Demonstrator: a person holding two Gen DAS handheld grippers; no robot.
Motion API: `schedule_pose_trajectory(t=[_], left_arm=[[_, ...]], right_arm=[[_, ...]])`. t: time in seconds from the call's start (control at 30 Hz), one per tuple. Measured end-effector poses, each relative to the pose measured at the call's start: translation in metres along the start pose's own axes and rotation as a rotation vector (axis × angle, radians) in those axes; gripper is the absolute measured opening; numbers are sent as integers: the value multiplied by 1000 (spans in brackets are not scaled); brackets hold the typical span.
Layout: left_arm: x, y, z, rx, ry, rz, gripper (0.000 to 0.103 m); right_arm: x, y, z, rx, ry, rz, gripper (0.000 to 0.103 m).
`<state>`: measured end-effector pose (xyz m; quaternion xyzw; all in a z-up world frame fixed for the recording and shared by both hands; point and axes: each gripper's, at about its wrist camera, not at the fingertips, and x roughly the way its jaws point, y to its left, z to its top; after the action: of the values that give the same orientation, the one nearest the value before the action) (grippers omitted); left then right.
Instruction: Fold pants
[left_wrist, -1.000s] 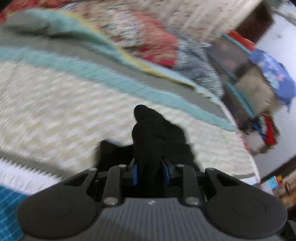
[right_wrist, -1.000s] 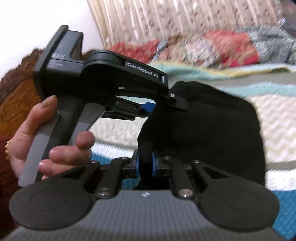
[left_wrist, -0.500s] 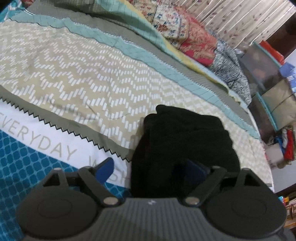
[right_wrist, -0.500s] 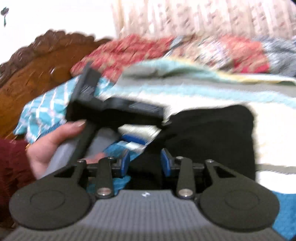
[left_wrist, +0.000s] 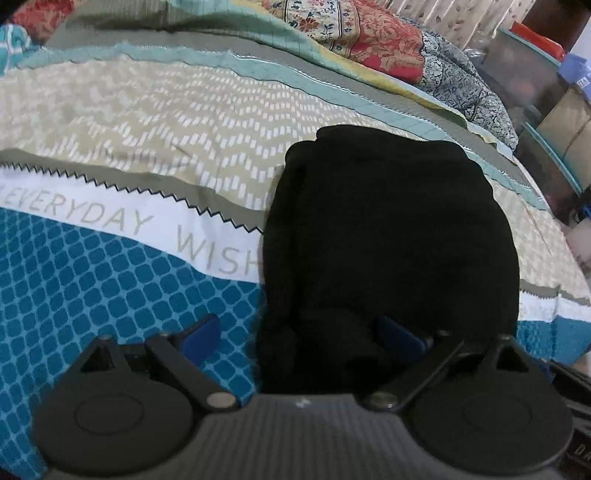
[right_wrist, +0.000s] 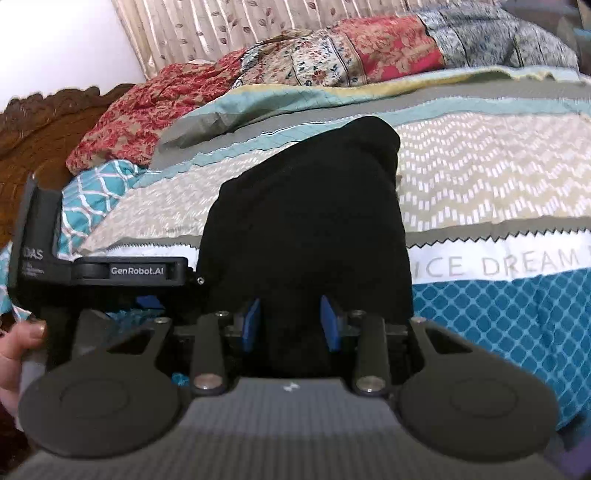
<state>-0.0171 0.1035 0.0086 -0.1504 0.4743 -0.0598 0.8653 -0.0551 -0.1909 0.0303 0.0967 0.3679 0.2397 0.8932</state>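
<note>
Two grippers sit at the pants, folded mid-frame on the bed: left gripper opening wide, right gripper half-open, neither gripping. Snagged cloth could undo the fold.

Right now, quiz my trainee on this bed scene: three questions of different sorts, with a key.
1. True or false: the pants hang in the air above the bedspread.
2. Multiple choice: what colour are the pants? A) teal B) black C) red
3. Fill in: the right gripper has its blue pads on either side of the ___.

Key
1. False: they lie folded on the bedspread, and the left gripper is opening wide, one pad over the bedspread, one over the pants.
2. B
3. Pants. The pads show a gap to the cloth.
</note>
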Motion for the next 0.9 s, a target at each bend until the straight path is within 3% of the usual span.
schedule_pose_trajectory(t=[0.27,0.57,0.9], left_arm=[[-16,3,-3,-32,0,8,97],[-61,-5,-16,-14,-65,25,99],[-72,-17,-23,19,-88,109,103]], right_arm=[[-6,-6,4,-1,35,-6,40],[-48,-27,8,108,-16,-29,41],[-51,-39,6,197,9,-33,44]])
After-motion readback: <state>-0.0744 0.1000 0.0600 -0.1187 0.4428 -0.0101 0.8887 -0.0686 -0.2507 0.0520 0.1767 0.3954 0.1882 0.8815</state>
